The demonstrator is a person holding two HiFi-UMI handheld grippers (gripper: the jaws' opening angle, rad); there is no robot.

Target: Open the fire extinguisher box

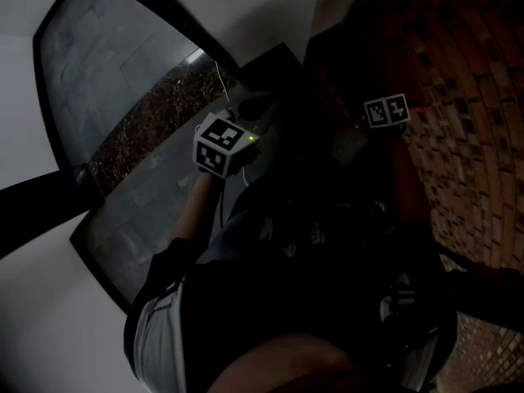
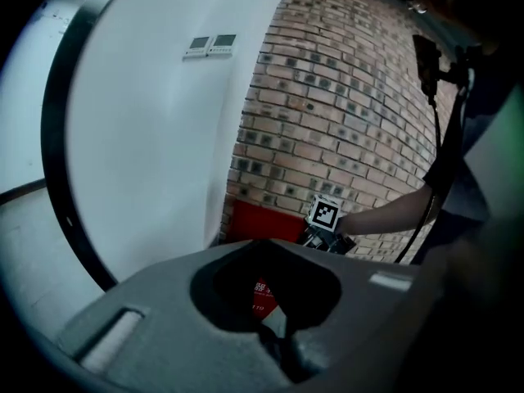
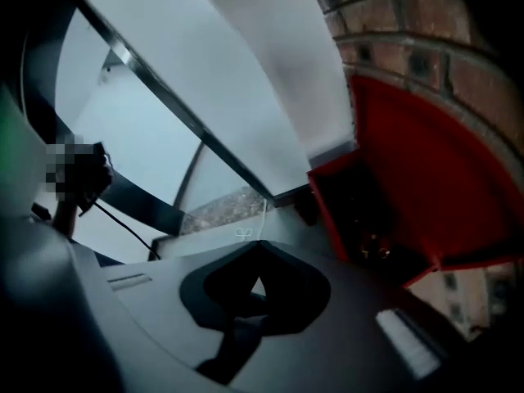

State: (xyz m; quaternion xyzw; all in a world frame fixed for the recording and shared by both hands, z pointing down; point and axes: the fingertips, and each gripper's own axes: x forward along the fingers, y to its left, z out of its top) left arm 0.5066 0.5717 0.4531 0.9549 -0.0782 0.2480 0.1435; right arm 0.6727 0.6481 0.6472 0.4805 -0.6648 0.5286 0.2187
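- Right gripper — jaws pressed together, nothing between them.
- Just beyond its jaws and to their right stands the red fire extinguisher box, at the foot of the brick wall. Its dark inside shows beside a broad red panel.
- To the left of those jaws are a white wall and a speckled floor strip, with a thin white cord running down to the grey floor.
- Left gripper — jaws together too, empty.
- Straight ahead past its jaws the red box shows low against the brick. The right gripper is held near it on a bare forearm.
- Further up and left, two small wall panels sit on the white wall.
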